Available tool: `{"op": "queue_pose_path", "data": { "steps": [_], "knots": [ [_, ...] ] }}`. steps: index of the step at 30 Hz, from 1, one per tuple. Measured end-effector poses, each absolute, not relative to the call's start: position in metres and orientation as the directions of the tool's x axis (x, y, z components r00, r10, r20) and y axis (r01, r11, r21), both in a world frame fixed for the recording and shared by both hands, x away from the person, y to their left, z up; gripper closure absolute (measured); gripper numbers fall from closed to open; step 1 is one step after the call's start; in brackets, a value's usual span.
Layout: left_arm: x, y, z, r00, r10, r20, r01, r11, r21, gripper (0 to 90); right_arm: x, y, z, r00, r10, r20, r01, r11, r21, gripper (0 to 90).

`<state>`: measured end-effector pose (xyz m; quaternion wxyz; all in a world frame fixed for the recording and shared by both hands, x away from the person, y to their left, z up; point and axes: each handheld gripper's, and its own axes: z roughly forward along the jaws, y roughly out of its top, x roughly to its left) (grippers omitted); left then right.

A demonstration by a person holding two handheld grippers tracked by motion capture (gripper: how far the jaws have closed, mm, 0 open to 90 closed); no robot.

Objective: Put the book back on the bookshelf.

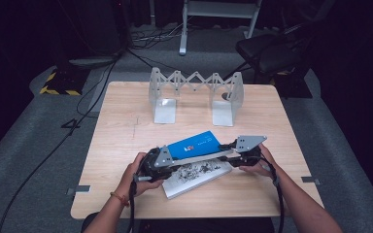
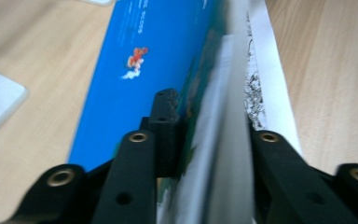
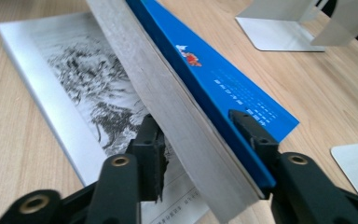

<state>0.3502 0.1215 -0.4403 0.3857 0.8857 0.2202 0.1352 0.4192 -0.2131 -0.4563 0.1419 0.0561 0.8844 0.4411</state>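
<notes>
Blue covers one book [image 1: 195, 144], held tilted above a second, white book [image 1: 194, 176] lying flat on the wooden table [image 1: 126, 131]; two metal bookends [image 1: 164, 104] stand well behind them. From above, the left gripper [image 1: 161, 160] and right gripper [image 1: 238, 150] each clamp an end of the blue book. Left gripper view: both jaws press the blue book [image 2: 135, 74]; its small print is unreadable. Right gripper view: jaws clenched on the blue book [image 3: 214, 74], white book [image 3: 70, 79] beneath.

We cannot read the small print on the blue book [image 1: 195, 144], and its near end is blurred in the left gripper view. The white book [image 1: 196, 176] lies partly hidden beneath it.
</notes>
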Motion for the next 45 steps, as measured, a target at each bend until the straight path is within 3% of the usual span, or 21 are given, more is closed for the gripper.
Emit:
{"op": "queue_pose_path", "data": {
  "steps": [2,5,9,13,21,30,31,39,45],
  "knots": [
    [0.351,0.124,-0.438,0.854,0.519,0.036,0.324,-0.584,0.744,53.3,0.417,-0.211,-0.456,-0.955,0.217,-0.204,-0.032,0.608,0.794,64.3],
    [0.342,0.119,-0.429,0.826,0.559,0.072,0.323,-0.573,0.753,35.4,0.413,-0.207,-0.455,-0.948,0.217,-0.232,-0.05,0.619,0.783,65.9],
    [0.327,0.109,-0.409,0.815,0.575,0.077,0.308,-0.542,0.782,28.9,0.407,-0.201,-0.452,-0.94,0.221,-0.261,-0.064,0.637,0.769,67.1],
    [0.318,0.094,-0.398,0.811,0.577,0.101,0.291,-0.546,0.786,25.3,0.401,-0.195,-0.449,-0.936,0.214,-0.28,-0.079,0.648,0.757,68.6],
    [0.324,0.063,-0.417,0.787,0.595,0.163,0.324,-0.623,0.712,24.1,0.39,-0.18,-0.445,-0.929,0.196,-0.314,-0.103,0.679,0.727,70.6],
    [0.332,0.054,-0.434,0.741,0.622,0.253,0.327,-0.663,0.674,33.0,0.383,-0.171,-0.446,-0.926,0.191,-0.326,-0.101,0.707,0.7,70.5],
    [0.333,0.056,-0.433,0.738,0.634,0.232,0.332,-0.64,0.693,37.0,0.382,-0.171,-0.446,-0.926,0.19,-0.327,-0.102,0.707,0.699,70.5],
    [0.334,0.072,-0.42,0.742,0.667,0.07,0.41,-0.534,0.739,28.6,0.384,-0.171,-0.444,-0.931,0.2,-0.306,-0.082,0.701,0.708,70.2],
    [0.335,0.072,-0.425,0.723,0.688,0.064,0.438,-0.528,0.728,26.8,0.383,-0.17,-0.443,-0.93,0.205,-0.304,-0.074,0.707,0.703,69.8]
  ]
}}
